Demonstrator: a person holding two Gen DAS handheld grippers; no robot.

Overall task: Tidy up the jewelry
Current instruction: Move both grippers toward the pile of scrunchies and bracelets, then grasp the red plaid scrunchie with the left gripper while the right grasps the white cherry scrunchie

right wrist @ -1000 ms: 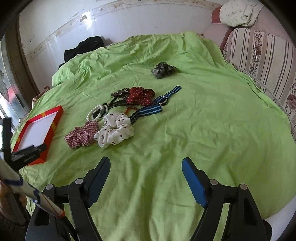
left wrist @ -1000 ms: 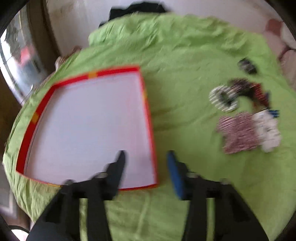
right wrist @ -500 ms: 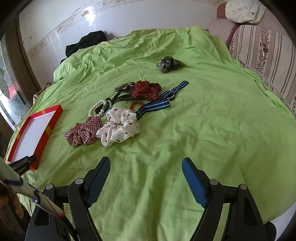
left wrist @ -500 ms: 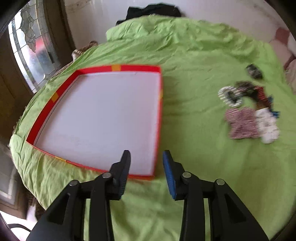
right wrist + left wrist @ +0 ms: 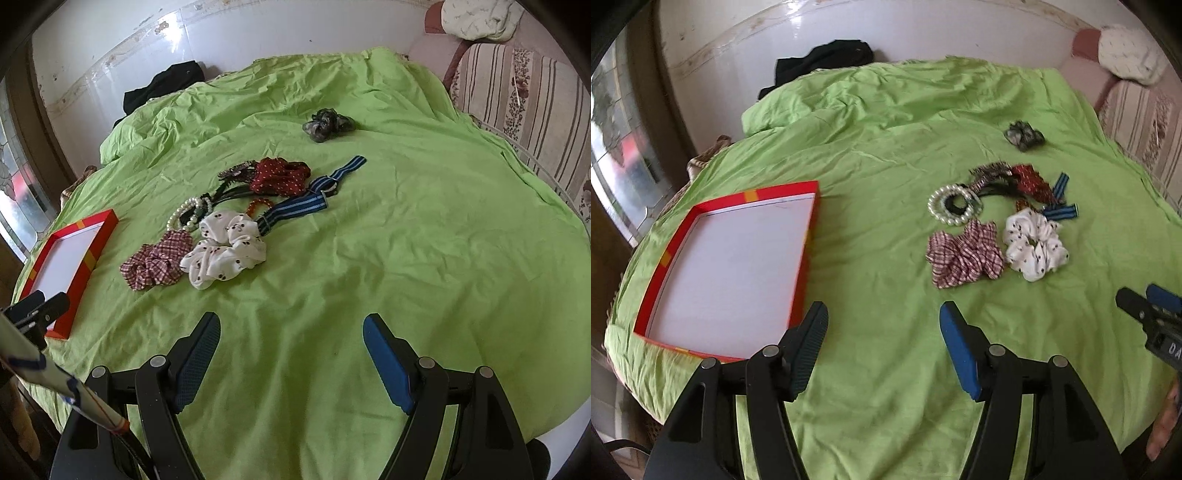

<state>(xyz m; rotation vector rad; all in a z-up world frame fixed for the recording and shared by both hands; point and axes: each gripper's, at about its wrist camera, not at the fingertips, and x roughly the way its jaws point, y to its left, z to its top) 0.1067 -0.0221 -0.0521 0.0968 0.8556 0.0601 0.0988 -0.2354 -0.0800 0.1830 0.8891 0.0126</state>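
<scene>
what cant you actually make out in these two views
- Orange bead bracelet: right wrist view, mostly hidden behind the white scrunchie.
- Dark hair ties inside the pearl bracelet: left wrist view, too tangled to count.
- Right gripper: left wrist view, cut off by the frame edge.
- Red box: right wrist view, its near corner is hidden by the left gripper.

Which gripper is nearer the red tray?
Left. The left gripper hovers by the red tray's near corner; the right gripper hangs beyond the scrunchies, farther off.
</scene>
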